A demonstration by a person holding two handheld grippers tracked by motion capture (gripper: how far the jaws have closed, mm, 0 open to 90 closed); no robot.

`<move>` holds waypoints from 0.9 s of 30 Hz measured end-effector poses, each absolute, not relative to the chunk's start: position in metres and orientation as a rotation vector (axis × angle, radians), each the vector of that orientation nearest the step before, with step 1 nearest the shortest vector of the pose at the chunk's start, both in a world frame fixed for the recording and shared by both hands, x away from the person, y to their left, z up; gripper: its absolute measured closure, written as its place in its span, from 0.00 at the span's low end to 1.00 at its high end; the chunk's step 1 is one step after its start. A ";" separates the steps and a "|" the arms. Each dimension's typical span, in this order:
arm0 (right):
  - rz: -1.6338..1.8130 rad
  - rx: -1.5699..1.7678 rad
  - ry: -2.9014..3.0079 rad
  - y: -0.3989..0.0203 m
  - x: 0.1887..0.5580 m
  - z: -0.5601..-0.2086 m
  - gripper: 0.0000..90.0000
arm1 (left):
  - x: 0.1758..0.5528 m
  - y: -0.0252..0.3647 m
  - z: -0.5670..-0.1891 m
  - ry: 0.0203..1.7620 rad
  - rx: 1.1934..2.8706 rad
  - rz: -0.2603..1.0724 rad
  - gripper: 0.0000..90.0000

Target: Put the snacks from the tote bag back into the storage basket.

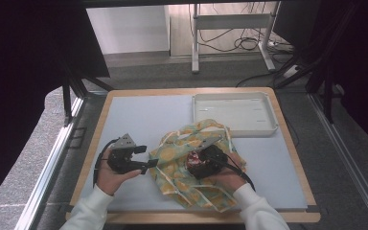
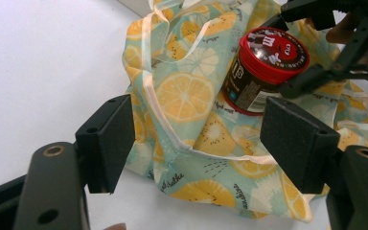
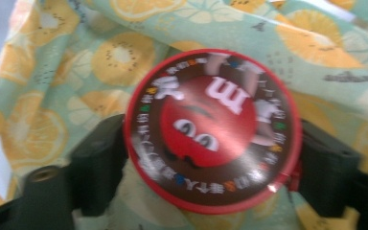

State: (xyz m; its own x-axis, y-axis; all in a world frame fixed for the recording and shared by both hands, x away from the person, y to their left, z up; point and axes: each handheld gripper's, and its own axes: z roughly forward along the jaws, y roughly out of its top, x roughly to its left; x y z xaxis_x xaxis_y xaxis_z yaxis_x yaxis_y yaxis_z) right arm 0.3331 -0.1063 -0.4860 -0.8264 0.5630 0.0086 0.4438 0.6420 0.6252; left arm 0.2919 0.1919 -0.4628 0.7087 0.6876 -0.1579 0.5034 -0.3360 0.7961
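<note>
Candy tub (image 3: 211, 129), a small round one with a red lid and a dark brown side, sits clamped between the two black jaws of the right gripper (image 1: 206, 160), one jaw on each side of it just below the lid's rim. In the right gripper view the lid faces the camera, with a red cartoon face in the middle and a ring of small print around it, and it looks a little blurred. In the left gripper view the tub (image 2: 263, 69) lies tilted, lid up and toward the camera, with its label showing on the side, and it is over the cloth bag (image 2: 196, 120); whether its base touches the cloth I cannot tell.

That bag is pale green with orange and lemon slices printed on it and a whitish ribbon edge, and it lies crumpled and spread under and around the tub. In the high view the bag (image 1: 177, 175) covers the near middle of the table (image 1: 139, 115), whose top is light grey with a wooden border.

Just left of the bag, the left gripper (image 1: 141, 158) is held by a hand in a white sleeve, its jaws wide apart with nothing between them and pointing toward the bag's near left edge, close to it but not on it.

Beyond the bag, at the table's far right corner, stands a shallow white tray (image 1: 268, 129), and the bag's far edge lies just beside its near rim.
</note>
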 end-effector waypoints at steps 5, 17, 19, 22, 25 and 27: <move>0.926 0.811 2.690 -0.106 0.334 -0.485 0.28 | 0.293 0.193 -0.464 0.920 2.012 0.256 0.31; 0.925 0.799 2.691 -0.105 0.333 -0.484 0.28 | 0.293 0.193 -0.464 0.919 2.011 0.263 0.32; 0.935 0.796 2.696 -0.106 0.333 -0.483 0.28 | 0.293 0.193 -0.464 0.919 2.009 0.263 0.32; 0.948 0.790 2.695 -0.106 0.332 -0.482 0.28 | 0.293 0.193 -0.464 0.920 2.010 0.263 0.32; 0.964 0.786 2.688 -0.107 0.331 -0.478 0.28 | 0.293 0.193 -0.464 0.919 2.012 0.263 0.32; 0.982 0.782 2.681 -0.108 0.331 -0.475 0.28 | 0.293 0.193 -0.464 0.919 2.014 0.260 0.32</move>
State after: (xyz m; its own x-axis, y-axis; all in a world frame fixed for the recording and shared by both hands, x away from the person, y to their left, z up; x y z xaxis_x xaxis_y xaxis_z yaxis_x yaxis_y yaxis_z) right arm 0.3308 -0.1083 -0.4746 -0.8453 0.5342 0.0107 0.4148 0.6436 0.6432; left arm 0.2929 0.1929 -0.4640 0.7041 0.6927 -0.1561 0.5079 -0.3377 0.7925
